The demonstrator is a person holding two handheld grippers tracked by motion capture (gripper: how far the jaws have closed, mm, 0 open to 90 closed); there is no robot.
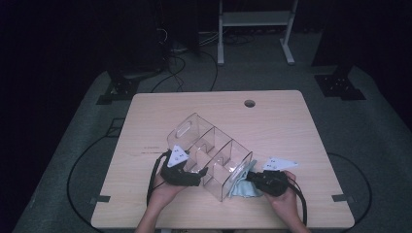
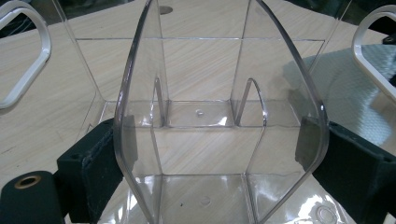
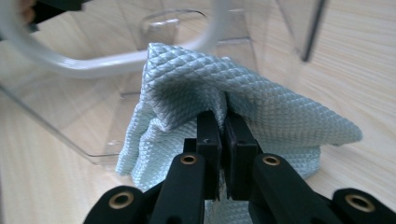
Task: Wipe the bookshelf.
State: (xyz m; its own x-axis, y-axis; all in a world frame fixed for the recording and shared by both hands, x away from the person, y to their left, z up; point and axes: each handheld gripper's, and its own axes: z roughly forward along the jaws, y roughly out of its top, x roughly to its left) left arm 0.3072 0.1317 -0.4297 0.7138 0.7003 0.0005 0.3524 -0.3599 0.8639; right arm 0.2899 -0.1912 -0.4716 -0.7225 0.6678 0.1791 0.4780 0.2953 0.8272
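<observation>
A clear plastic organiser with dividers and handle cut-outs lies tilted on the wooden table. My left gripper holds its near-left end. In the left gripper view, the black pads press on both edges of a curved clear wall, so my left gripper is shut on it. My right gripper is shut on a pale blue waffle cloth against the organiser's right end. In the right gripper view, the cloth bunches out of my right gripper, just below a handle rim.
A round cable hole sits near the table's far edge. Behind the table stand a white frame and dark stands, with cables on the grey floor. The person's hands come in at the near edge.
</observation>
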